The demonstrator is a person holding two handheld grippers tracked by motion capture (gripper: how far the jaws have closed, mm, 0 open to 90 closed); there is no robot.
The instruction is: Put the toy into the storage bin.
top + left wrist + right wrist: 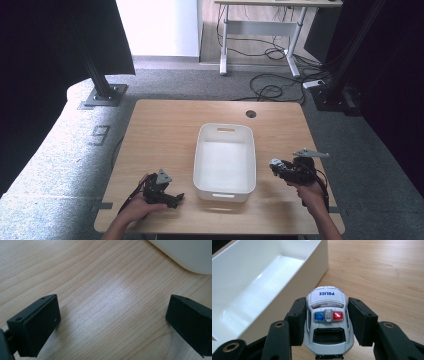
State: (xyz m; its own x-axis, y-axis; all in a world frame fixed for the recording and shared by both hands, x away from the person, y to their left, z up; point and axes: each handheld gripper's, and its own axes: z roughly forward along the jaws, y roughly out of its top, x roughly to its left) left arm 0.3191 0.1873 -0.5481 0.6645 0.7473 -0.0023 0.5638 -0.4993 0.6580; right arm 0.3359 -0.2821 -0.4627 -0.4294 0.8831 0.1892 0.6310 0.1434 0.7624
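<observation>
From the high view, the white bin (225, 162) sits mid-table on the wooden table (165, 130), with the left gripper (172, 198) low at its near left corner and the right gripper (276, 165) just off its right wall, raised a little; the toy is too small to make out here. Over to the left gripper view: jaws spread wide with nothing between them, bare wood below, and a rounded corner of the bin (186, 255) at the top right, so a careless swing from that side could nudge the tub. Now the right gripper view, and here's the action: the toy police car (327, 322) is clamped between the two jaws by its flanks, nose pointing away, beside the bin's (287, 280) outer wall and not yet over it. The risks, as I read it: those smooth curved sides could let the car squirt forward out of the pads, or a low carry could clip the rim and knock it onto the table.
</observation>
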